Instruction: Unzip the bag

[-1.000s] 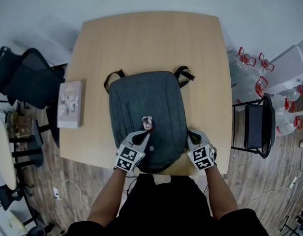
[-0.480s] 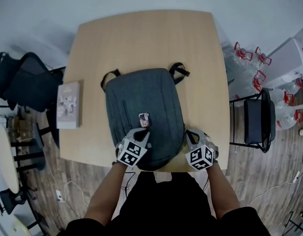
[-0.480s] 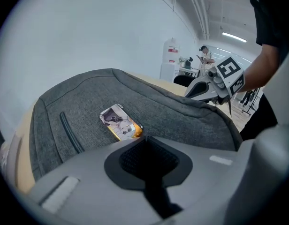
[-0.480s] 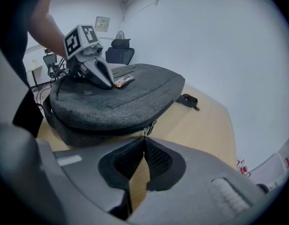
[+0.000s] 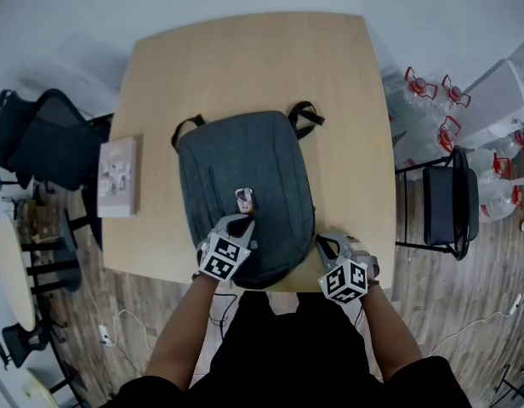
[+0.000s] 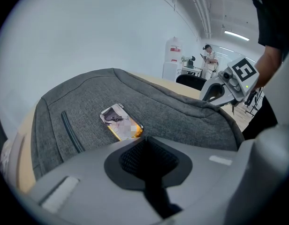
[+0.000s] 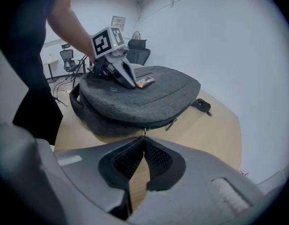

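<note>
Grey fingers with black pads on the right gripper [image 7: 144, 138] are pressed together on a small metal zipper pull [image 7: 144, 131] at the side seam of the bag [image 5: 245, 168]; the fingers of the left gripper [image 6: 145, 143] are closed too, tips down on the bag's top fabric just short of a small printed tag [image 6: 121, 122], and no view shows whether they pinch any cloth; the bag, a dark grey fabric backpack, lies flat on a pale wooden table [image 5: 262, 58], its near end at the table's near edge by the person's body and its black straps [image 5: 303, 119] at the far end; wide bare tabletop lies beyond the bag toward the far edge; a narrower strip of wood runs along its right side, where the right gripper sits; on the left a thin booklet [image 5: 119, 177] lies along the table's left edge, apart from the bag; off the table, a black office chair [image 5: 49, 138] stands to the left and a dark chair [image 5: 445, 215] to the right, near clear water jugs with red handles [image 5: 432, 92]; only the right gripper view shows the zip line along the bag's side, a second pull [image 7: 171, 124] just beside the gripped one, and a strap end [image 7: 201, 106] lying on the wood; only the left gripper view shows a distant standing person [image 6: 210, 60]; the head view alone shows the table's far and side edges together.
</note>
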The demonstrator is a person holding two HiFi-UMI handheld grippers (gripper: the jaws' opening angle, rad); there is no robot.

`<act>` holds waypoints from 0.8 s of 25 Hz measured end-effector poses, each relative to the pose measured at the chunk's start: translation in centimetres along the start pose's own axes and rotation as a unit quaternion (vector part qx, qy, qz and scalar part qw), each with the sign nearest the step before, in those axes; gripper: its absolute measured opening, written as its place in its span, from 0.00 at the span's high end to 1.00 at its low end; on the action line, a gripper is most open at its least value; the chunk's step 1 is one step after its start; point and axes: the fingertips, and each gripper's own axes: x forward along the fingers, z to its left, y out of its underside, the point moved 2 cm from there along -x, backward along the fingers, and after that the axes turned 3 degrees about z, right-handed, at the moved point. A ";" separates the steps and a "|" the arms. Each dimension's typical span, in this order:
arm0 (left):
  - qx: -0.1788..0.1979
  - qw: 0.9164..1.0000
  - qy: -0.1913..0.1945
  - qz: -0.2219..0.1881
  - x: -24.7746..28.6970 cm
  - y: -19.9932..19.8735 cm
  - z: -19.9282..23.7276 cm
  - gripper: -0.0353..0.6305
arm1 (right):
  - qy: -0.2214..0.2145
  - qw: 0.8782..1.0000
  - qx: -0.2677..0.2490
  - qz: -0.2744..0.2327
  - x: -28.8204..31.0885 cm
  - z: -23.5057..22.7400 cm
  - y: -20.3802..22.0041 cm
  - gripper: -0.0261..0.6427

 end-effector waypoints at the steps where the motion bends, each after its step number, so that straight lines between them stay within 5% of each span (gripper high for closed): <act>1: -0.004 1.000 -0.003 0.001 0.0 0.0 0.0 0.90 | -0.006 1.000 -0.006 -0.003 -0.2 0.6 0.0 0.94; 11: -0.024 1.000 -0.015 -0.002 0.3 -0.2 0.1 0.92 | -0.018 1.000 -0.003 -0.023 -1.5 5.2 -0.8 0.94; 20: -0.033 0.999 -0.004 -0.009 0.5 -0.5 0.3 0.91 | 0.018 0.997 0.081 -0.007 -1.6 9.1 -2.4 0.94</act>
